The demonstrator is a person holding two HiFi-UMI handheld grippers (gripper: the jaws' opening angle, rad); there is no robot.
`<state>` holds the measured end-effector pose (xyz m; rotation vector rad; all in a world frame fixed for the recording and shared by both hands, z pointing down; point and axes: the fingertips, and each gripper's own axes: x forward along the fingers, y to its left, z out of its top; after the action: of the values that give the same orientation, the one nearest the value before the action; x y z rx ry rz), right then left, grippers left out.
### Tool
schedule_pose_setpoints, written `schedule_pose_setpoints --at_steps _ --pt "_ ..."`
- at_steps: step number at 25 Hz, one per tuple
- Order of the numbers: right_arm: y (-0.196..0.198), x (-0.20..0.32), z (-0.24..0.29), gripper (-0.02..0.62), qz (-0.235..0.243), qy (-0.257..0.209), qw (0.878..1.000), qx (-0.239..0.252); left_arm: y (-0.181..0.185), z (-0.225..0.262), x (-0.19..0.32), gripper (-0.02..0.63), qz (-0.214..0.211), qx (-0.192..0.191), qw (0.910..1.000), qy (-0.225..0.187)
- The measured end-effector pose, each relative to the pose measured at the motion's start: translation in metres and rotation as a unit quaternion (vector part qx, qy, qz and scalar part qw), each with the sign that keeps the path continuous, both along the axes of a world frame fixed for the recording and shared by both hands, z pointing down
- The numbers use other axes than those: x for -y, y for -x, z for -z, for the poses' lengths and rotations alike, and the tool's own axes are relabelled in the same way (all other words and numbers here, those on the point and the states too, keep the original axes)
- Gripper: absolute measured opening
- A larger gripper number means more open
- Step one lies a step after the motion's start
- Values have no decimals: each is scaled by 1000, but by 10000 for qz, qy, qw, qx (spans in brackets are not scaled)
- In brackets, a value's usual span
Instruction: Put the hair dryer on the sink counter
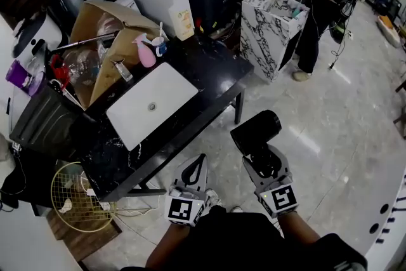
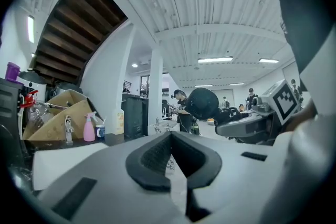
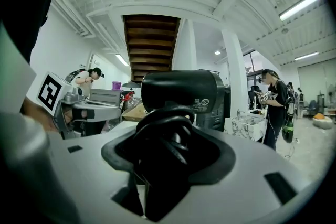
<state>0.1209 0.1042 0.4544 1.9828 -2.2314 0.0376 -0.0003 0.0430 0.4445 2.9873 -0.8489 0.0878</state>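
Pale floor (image 1: 330, 136) tiles fill the right of the head view, and the black counter (image 1: 216, 82) with its white sink (image 1: 171, 92) runs along the left. You stand off its near corner, not yet at it.

Your right gripper (image 1: 264, 158) is clenched on the dryer (image 1: 257, 130). The right gripper view shows the handle and its bundled cord wedged between the pads, with the jaws spread wide around them. Your left gripper (image 1: 200, 165) is closed to a point and holds nothing; in the left gripper view its pads meet over bare air.

So the pick-up is done and the whole placing is left. The dryer hangs over the floor, near the counter's right end but clear of it, touching nothing but your gripper. By my reading, you need to bring it over the black top, lower it and let go. The bare stretch right of the sink looks the likeliest spot, since a box (image 1: 95, 22) and a pink bottle (image 1: 146, 52) crowd the far side.

The dryer's long axis is the handle, which runs out along your jaws, away from you and about level. The barrel sits crosswise at the far end, lying left to right in the right gripper view. Which end is the nozzle I cannot tell.
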Motion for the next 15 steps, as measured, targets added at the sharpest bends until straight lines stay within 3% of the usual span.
schedule_pose_setpoints --at_steps 4,15 --pt "10 33 6 250 -168 115 9994 283 8 -1 26 -3 11 -19 10000 26" --pt "25 118 4 252 -125 54 9994 328 59 1 111 -3 439 -75 9990 -66"
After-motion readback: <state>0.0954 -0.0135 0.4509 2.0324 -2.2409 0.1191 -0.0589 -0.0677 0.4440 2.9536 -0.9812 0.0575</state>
